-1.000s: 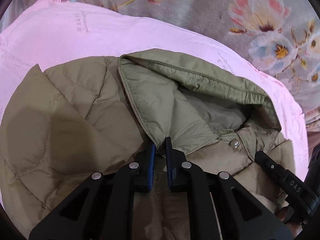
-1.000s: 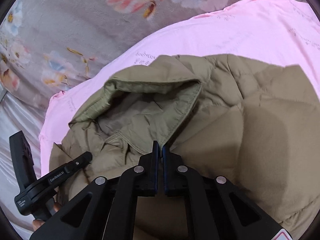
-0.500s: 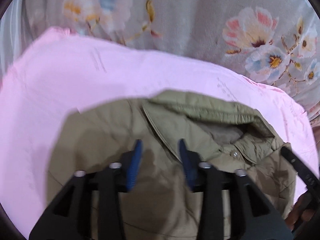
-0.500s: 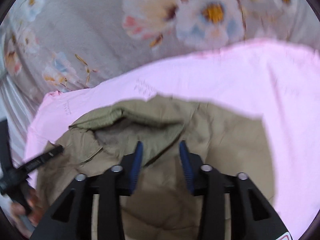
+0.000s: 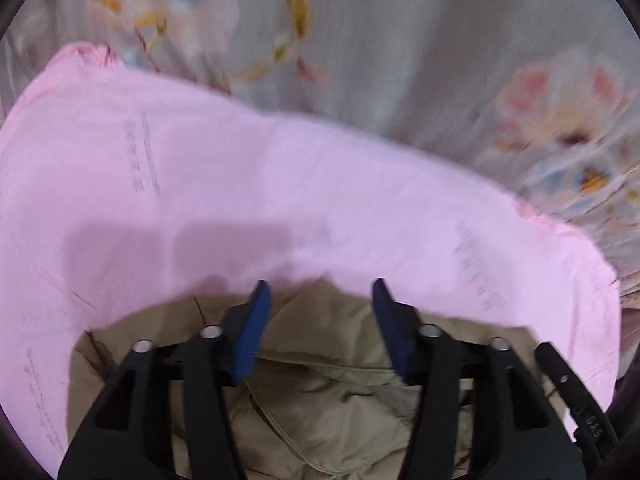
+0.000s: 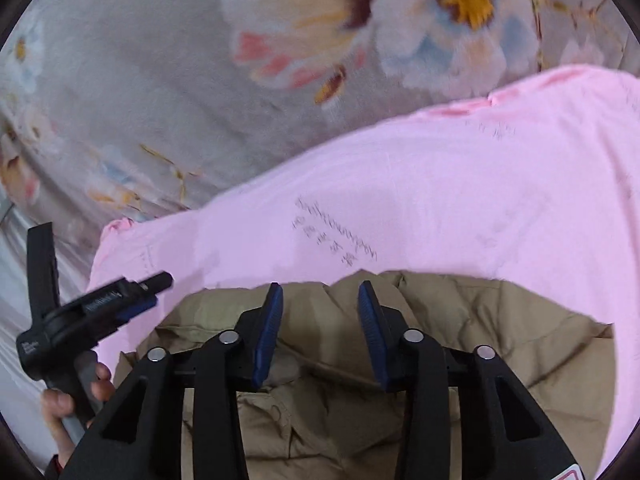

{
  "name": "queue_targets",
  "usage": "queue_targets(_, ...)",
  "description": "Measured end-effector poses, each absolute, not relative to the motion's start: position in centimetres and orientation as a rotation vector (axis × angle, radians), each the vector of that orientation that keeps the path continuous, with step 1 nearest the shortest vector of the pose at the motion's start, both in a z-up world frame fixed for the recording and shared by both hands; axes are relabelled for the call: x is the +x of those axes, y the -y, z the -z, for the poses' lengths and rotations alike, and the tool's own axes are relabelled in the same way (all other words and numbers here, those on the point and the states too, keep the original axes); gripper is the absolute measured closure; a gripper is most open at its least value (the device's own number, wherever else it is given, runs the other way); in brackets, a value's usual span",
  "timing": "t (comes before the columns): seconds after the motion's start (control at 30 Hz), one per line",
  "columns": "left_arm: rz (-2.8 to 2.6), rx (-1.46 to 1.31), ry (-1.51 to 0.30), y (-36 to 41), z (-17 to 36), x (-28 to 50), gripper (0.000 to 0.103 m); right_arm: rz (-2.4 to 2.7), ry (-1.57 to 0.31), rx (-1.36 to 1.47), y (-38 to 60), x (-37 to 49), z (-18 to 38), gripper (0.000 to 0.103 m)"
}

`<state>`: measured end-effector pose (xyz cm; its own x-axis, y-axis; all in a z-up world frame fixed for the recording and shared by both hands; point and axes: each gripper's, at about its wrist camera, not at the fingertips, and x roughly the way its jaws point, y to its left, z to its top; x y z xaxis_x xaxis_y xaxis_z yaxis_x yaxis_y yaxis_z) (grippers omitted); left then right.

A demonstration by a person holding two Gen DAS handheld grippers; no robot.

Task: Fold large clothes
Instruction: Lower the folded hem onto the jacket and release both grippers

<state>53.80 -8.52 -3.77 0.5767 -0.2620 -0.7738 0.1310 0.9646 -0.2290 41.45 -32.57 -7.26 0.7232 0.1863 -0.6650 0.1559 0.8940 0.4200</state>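
Olive quilted jacket (image 6: 460,344) lying on pink sheet (image 6: 440,200) over flowered bedspread (image 6: 160,80), sheet's grey printed writing illegible, left tongs (image 5: 320,292) and right tongs (image 6: 320,292) both spread, empty, above jacket.

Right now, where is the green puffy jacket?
The jacket lies low in both wrist views, under the open fingers of each gripper, on the pink sheet that covers the flowery blanket.

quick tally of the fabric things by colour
olive quilted jacket: 1
pink sheet: 1
grey floral blanket: 1
total: 3
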Motion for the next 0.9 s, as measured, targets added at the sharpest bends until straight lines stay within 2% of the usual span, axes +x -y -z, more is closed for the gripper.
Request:
queue_targets(0.03, 0.221, -0.13, -0.965, 8.8, 4.8, 53.9, 0.075, -0.026, -0.799, 0.462, 32.3, 41.9, 7.9, 0.074)
queue_targets(0.23, 0.237, 0.041, -0.956, 9.3, 7.8, 50.4, 0.076, -0.05, -0.862, 0.301, 30.5, 40.5, 9.4, 0.084)
queue_targets(0.4, 0.224, 0.02, -0.916, 8.8, 8.5, 49.7, 0.076, 0.039, -0.852, 0.364, 32.5, 39.7, 10.4, 0.101)
queue_targets(0.6, 0.17, 0.113, -0.832, 10.0, 9.3, 48.7, 0.076, 0.045, -0.854, 0.352, 32.3, 39.9, 11.9, 0.101)
queue_targets(0.9, 0.137, 0.148, -0.801, 10.7, 9.5, 48.3, 0.076, 0.123, -0.833, 0.219, 30.4, 39.9, 12.0, 0.102)
